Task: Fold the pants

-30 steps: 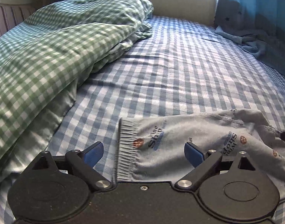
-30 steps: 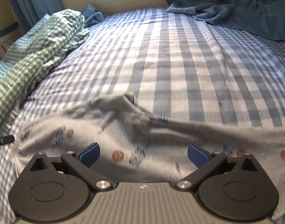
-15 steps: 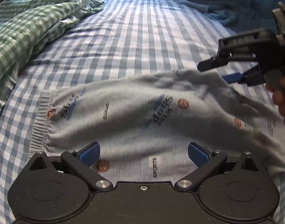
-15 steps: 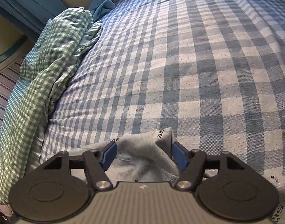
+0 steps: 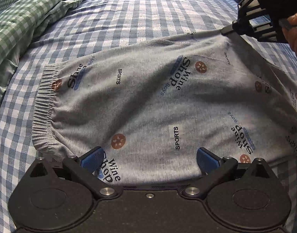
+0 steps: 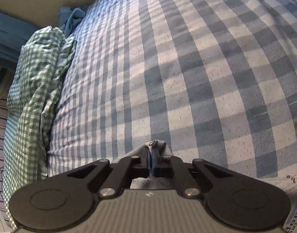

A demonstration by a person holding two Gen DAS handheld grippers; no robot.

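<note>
Right now I see the blue checked bed sheet (image 5: 167,9) under everything, with the green gingham duvet (image 5: 18,19) bunched at its left side. Across the sheet lie the grey printed pants (image 5: 148,101) (waistband to the left). My right gripper (image 6: 150,160) is clenched on a raised fold of them; my left gripper (image 5: 148,159) hovers above them, fingers spread wide, holding nothing.
</note>
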